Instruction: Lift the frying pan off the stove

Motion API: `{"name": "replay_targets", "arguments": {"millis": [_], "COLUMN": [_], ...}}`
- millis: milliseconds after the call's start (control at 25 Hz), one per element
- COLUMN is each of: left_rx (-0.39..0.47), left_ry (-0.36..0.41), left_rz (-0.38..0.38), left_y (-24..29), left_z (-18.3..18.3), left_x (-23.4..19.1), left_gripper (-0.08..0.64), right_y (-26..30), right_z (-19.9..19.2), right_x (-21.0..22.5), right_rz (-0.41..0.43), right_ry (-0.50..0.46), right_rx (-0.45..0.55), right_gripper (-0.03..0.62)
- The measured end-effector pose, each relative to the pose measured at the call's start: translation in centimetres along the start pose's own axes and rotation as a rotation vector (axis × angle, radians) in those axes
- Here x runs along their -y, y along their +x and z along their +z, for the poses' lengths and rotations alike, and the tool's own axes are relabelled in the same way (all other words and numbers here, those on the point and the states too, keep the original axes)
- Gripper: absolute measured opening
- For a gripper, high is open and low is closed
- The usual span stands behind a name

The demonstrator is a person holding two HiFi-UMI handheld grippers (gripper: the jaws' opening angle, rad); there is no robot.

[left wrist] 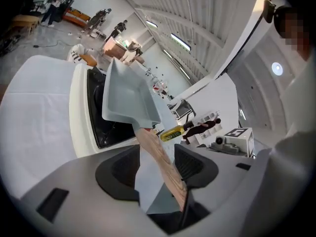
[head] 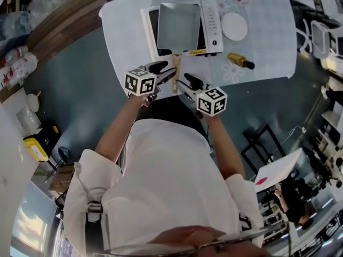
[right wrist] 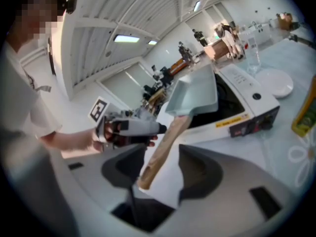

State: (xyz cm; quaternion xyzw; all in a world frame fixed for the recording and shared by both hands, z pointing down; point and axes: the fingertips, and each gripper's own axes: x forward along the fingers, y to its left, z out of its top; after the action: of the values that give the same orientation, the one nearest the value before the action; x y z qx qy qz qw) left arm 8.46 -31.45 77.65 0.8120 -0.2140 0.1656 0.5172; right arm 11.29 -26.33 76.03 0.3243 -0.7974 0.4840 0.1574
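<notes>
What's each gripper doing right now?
Left gripper: open, pan handle between its jaws, not clamped.
Right gripper: open, same handle between its jaws, not clamped.

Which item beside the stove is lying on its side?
The yellow, dark-capped oil bottle; the round white plate beyond it sits flat.

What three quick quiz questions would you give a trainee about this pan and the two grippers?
1. True or false: the pan is round.
2. What lies between the jaws of the left gripper and of the right gripper? A) a plate B) the pan's handle C) a bottle
3. Fill in: both grippers' jaws stand ___ (apart or clamped).
Key: 1 false, it is square; 2 B; 3 apart.
</notes>
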Motion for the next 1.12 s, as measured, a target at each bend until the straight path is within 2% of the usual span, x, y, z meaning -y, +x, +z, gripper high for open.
{"name": "replay_targets", "arguments": {"millis": [280,680,760,920,1120], "left_rx": [-0.062,-0.123,-0.133,-0.127,-0.096], "left_ry": [-0.1,-0.159,-0.164,-0.197,-0.216], "left_rz": [-0.065,-0.205,-0.22,-0.263,-0.292], "left_y": [2.7,5.9,6.1,6.1,5.8], "left_z": [-0.4,-0.4,-0.4,-0.1,0.0], "left_x": [-0.4,0.1,0.1,0.2,0.3], "left_gripper": [0.289,0.29,0.25,0.222,0.213], "right_y": [2.1,4.4,4.5,4.7,4.8], "right_z": [-1.2,-2.9,-2.9,-2.7,-2.6], "right_x": [0.4,-1.0,-1.2,-1.2,-1.5], "right_rz": [0.04,0.176,0.188,0.198,0.199], "right_ry": [0.044,0.092,0.107,0.14,0.127], "right_rx": [-0.06,-0.14,-0.138,-0.117,-0.115], "right_gripper": [0.247,0.241,0.207,0.196,0.196]}}
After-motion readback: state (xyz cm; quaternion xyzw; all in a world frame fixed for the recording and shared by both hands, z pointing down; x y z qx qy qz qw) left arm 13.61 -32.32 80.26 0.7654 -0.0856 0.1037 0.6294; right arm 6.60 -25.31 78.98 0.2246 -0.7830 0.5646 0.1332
